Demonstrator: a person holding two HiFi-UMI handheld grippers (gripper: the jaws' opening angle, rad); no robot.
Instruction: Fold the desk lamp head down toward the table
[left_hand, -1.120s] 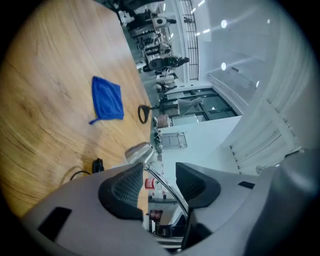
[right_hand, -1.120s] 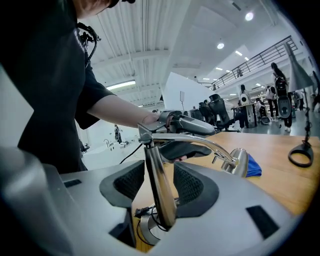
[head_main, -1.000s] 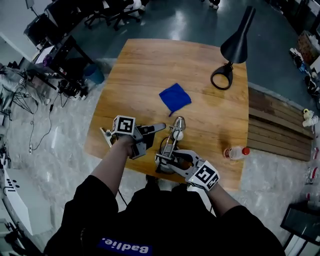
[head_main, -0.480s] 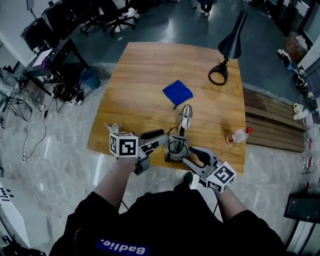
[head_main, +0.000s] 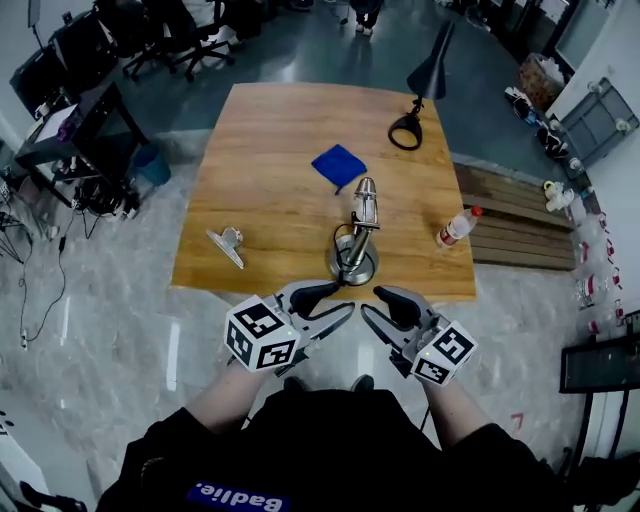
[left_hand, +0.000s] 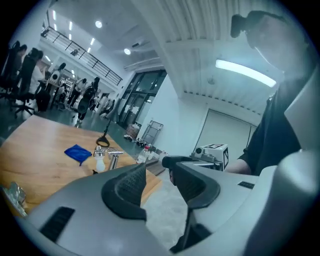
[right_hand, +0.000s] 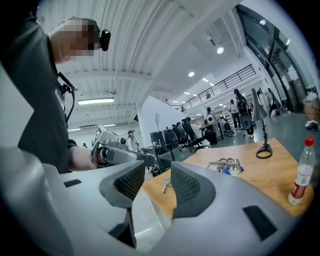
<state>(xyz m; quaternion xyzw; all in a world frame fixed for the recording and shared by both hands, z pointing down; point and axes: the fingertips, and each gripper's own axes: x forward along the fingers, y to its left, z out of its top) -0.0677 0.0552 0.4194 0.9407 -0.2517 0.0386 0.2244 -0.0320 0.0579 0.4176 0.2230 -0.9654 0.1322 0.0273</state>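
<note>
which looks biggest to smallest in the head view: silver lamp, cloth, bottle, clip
1. silver lamp
2. cloth
3. bottle and clip: both thin and about the same length, too close to rank

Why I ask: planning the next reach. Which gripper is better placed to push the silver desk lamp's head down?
Right, narrowly. Both the right gripper and left gripper are open, empty, off the wooden table's near edge; the silver metal desk lamp leans its head slightly toward the right gripper's side.
</note>
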